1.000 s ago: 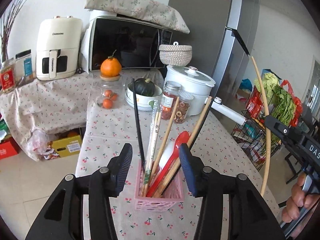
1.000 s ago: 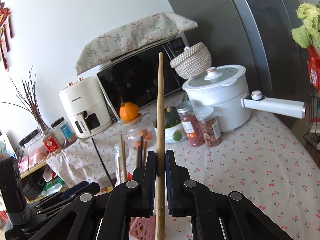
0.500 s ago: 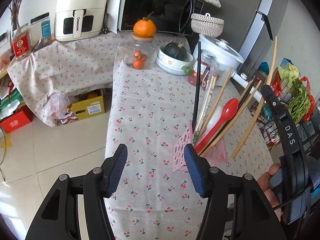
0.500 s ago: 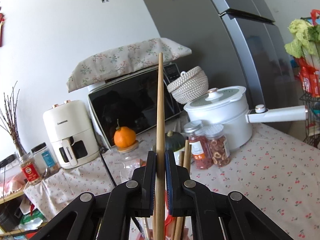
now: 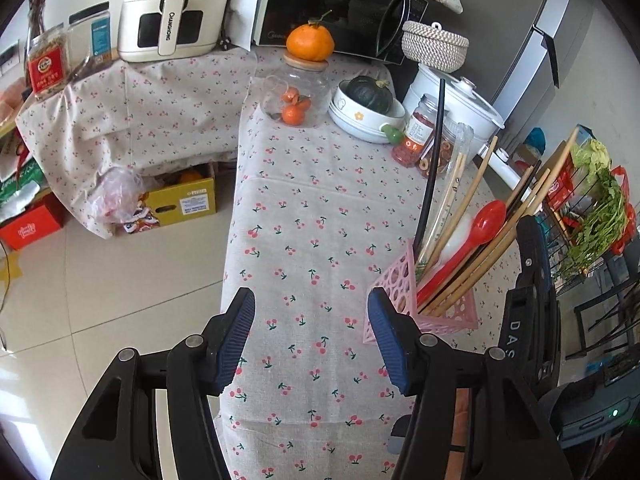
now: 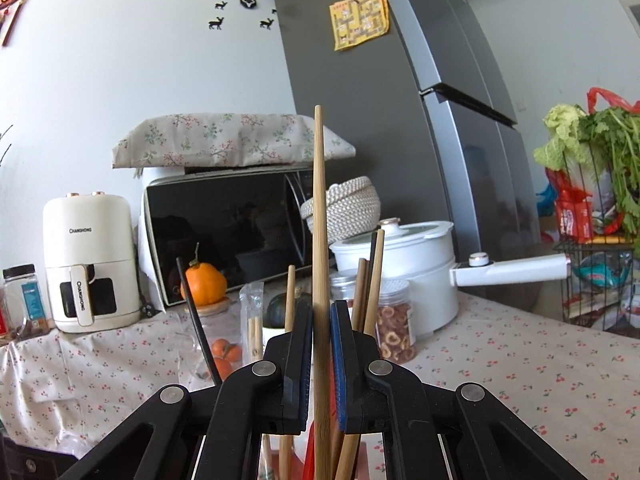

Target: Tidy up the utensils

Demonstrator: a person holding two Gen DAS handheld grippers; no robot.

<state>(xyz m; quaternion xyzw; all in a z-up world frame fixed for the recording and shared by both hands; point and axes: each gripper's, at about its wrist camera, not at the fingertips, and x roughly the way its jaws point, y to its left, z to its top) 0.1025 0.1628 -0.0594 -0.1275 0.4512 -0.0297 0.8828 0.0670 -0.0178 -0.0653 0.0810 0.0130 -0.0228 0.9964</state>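
Note:
A pink perforated utensil basket stands on the cherry-print table, holding wooden chopsticks, a black chopstick and a red spoon. My left gripper hovers open over bare cloth, with nothing between its blue pads; the basket sits just right of its right finger. My right gripper points level and is shut on a long wooden chopstick held upright. In the left wrist view that gripper is at the basket's right side, and the chopstick slants down among the other utensils.
At the table's far end are a white pot with a long handle, two spice jars, a bowl with a squash, a glass jar topped by an orange, a microwave and an air fryer. Floor and boxes lie left; a vegetable rack stands right.
The left gripper swung left off the basket, tilted further down and opened a little wider. The right gripper came down with the chopstick, which now stands among the basket's utensils.

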